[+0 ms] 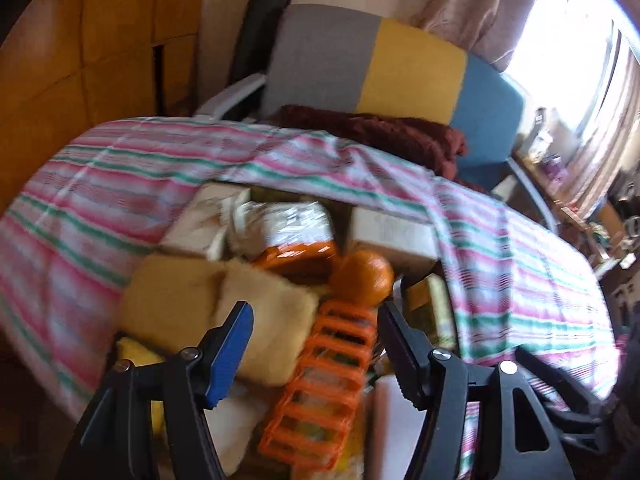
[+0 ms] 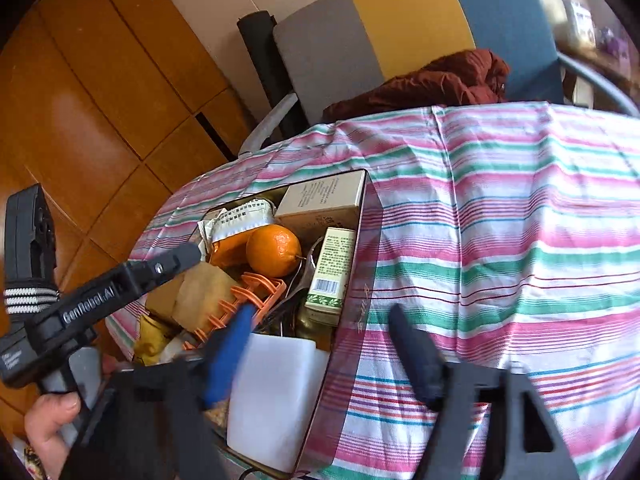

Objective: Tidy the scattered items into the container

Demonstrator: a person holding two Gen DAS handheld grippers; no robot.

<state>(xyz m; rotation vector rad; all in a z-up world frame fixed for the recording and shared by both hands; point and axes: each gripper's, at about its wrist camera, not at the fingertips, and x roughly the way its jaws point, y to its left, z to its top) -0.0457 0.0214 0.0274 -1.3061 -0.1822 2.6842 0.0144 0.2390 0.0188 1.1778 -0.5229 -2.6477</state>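
A dark-walled container (image 2: 354, 320) stands on the striped tablecloth (image 2: 500, 240). It is packed with an orange (image 2: 273, 251), an orange plastic rack (image 1: 324, 380), yellow sponges (image 1: 264, 320), a cream box (image 2: 320, 200), a green-labelled box (image 2: 332, 276), a printed packet (image 1: 280, 224) and a white block (image 2: 276, 392). My left gripper (image 1: 316, 320) hangs open over the rack and sponges without touching them. My right gripper (image 2: 322, 316) is open and holds nothing; it straddles the container's near right wall. A hand (image 2: 52, 420) holds the left gripper, seen from the side.
Behind the table is a chair (image 1: 412, 64) with a grey, yellow and blue back and a dark red cloth (image 1: 380, 132) on its seat. Wooden panelling (image 2: 100, 100) fills the left. A bright window with curtains (image 1: 568, 40) and cluttered shelves are at the right.
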